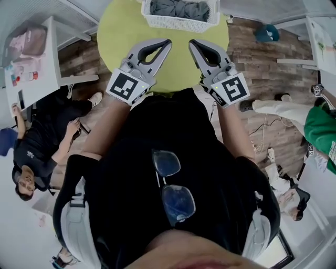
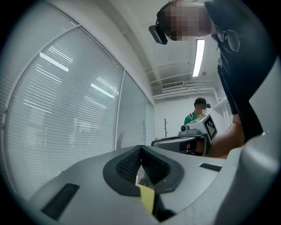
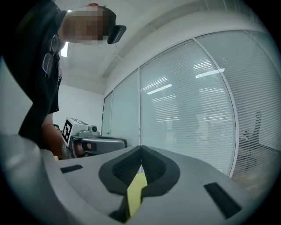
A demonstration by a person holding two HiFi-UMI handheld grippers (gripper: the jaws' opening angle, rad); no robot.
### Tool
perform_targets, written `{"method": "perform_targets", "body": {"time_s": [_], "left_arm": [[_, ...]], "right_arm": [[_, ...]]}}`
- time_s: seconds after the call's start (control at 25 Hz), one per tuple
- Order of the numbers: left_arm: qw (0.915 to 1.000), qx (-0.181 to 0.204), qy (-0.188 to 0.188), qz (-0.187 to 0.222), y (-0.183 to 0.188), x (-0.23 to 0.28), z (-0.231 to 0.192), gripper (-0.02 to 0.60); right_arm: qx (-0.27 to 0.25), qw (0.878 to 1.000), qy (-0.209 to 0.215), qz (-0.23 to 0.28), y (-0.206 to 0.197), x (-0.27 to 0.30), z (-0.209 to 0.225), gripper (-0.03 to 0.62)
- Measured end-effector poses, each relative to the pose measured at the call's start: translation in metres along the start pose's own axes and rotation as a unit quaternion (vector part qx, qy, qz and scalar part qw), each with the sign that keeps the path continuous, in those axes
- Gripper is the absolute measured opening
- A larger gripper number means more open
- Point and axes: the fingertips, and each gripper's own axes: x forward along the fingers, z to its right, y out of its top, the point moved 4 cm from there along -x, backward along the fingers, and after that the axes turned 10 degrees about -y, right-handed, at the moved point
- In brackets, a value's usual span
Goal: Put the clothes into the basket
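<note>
Clothes (image 1: 178, 9) sit in the basket (image 1: 181, 23), beyond left claw (image 1: 166, 43) and right claw (image 1: 192, 43).

We see a white lattice basket (image 1: 181, 22) at the far edge of a round yellow-green surface (image 1: 157, 58), upright, with dark grey clothes (image 1: 178, 8) bunched inside.

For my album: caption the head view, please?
Left gripper and right gripper, both shut, near a basket of clothes.

Wood-plank floor (image 1: 262, 63). Round green table (image 1: 121, 31) at 12 o'clock; white desk (image 1: 44, 84) at 10 o'clock. Glass walls with lowered blinds (image 2: 66, 110). Ceiling strip light (image 2: 198, 57) lit.
</note>
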Motion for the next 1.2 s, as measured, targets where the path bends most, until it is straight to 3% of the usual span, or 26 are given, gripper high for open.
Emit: {"method": "perform_targets", "body": {"time_s": [0.44,1.2], "left_arm": [[0.9998,0.005,-0.017,-0.008,-0.008,0.0,0.009,0.011],[0.9999,0.005,-0.007,-0.009,-0.013,0.006,-0.002,0.011]], "right_arm": [[0.002,1.0,-0.002,0.0,-0.006,-0.009,-0.01,0.025],[-0.008,1.0,-0.001,0.0,-0.004,-0.001,0.003,0.025]]}}
